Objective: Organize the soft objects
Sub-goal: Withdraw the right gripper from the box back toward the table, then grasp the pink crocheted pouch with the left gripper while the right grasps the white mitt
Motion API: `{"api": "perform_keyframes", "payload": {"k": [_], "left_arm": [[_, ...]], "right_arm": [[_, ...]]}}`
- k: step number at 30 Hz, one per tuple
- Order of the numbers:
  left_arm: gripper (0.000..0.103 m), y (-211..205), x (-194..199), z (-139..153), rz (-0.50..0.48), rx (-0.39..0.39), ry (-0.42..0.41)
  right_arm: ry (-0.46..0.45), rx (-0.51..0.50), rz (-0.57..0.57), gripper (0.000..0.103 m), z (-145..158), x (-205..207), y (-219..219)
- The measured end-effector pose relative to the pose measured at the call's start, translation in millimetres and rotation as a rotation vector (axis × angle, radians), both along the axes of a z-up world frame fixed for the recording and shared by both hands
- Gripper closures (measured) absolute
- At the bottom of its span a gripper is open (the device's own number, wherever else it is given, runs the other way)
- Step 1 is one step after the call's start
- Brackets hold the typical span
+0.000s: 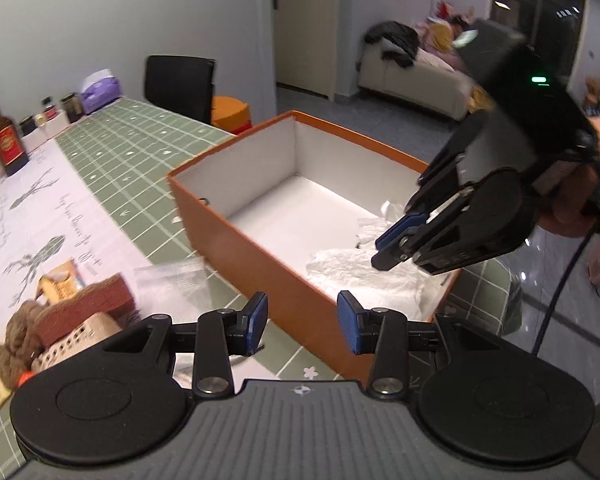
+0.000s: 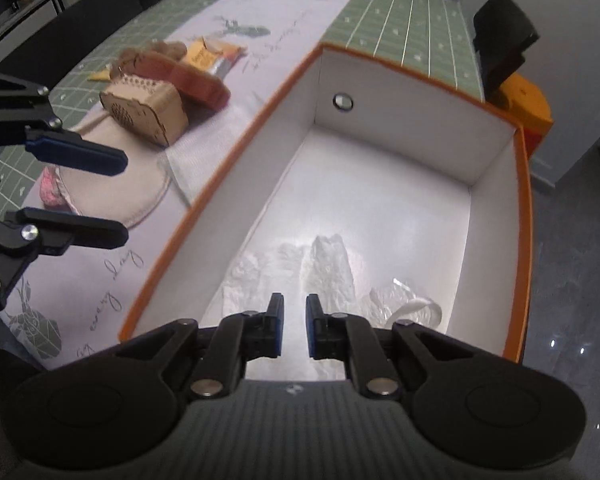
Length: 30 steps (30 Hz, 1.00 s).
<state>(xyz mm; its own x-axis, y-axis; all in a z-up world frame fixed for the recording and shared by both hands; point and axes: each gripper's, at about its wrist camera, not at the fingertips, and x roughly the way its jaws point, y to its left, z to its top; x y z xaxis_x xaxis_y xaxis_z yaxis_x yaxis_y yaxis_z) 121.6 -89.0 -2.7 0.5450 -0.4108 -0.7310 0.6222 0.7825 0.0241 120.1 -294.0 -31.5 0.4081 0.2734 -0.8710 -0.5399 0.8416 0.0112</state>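
Landmark: we take the orange box (image 2: 526, 216), white inside, lid off, standing on a green checked tablecloth (image 1: 148, 136).
Soft things in the box: crumpled white plastic bags (image 2: 328, 264) lie on the floor at the box's near end; nothing else is inside.
Soft things outside the box: left of it we see a pile with a brown knitted piece (image 1: 16, 332), a rust-coloured sponge-like block (image 2: 196, 80), a perforated tan case (image 2: 148, 112) and a beige pouch (image 2: 112, 196).
Right gripper (image 2: 294, 330): above the bags at the box's near end, its jaws nearly together with a narrow gap; we see nothing held between them.
Left gripper (image 1: 302, 322): just outside the box's near long wall, jaws about half open and empty.
Risk: we judge that if the right gripper rises, a bag could cling to a pad and lift out, since thin plastic catches easily.
Risk: the left gripper is close to the box wall and could nudge the light box along the cloth.
Hard to make out: we cannot tell how many bags there are, nor what the white loop (image 2: 416, 308) among them is; the pile is blurred and partly cut off.
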Motion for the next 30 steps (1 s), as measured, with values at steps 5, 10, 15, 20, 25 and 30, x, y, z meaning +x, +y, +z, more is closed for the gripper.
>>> {"api": "perform_keyframes", "payload": {"k": [5, 10, 15, 20, 25, 30], "left_arm": [[0.054, 35, -24, 7, 0.144, -0.024, -0.086], [0.057, 71, -46, 6, 0.284, -0.089, -0.142], [0.057, 108, -65, -1, 0.429, -0.173, -0.160], [0.057, 128, -84, -15, 0.532, -0.166, -0.197], [0.057, 149, -94, -42, 0.619, -0.187, -0.153], [0.057, 162, -109, -54, 0.679, -0.178, -0.189]], "right_arm": [[-0.181, 0.106, 0.004, 0.077, 27, -29, 20], [-0.263, 0.273, 0.017, 0.064, 28, -51, 59], [-0.288, 0.367, 0.011, 0.058, 7, -75, 98], [-0.315, 0.352, -0.018, 0.055, -17, -93, 130], [-0.328, 0.318, -0.074, 0.051, -39, -99, 144], [-0.335, 0.285, -0.130, 0.051, -58, -96, 147]]}}
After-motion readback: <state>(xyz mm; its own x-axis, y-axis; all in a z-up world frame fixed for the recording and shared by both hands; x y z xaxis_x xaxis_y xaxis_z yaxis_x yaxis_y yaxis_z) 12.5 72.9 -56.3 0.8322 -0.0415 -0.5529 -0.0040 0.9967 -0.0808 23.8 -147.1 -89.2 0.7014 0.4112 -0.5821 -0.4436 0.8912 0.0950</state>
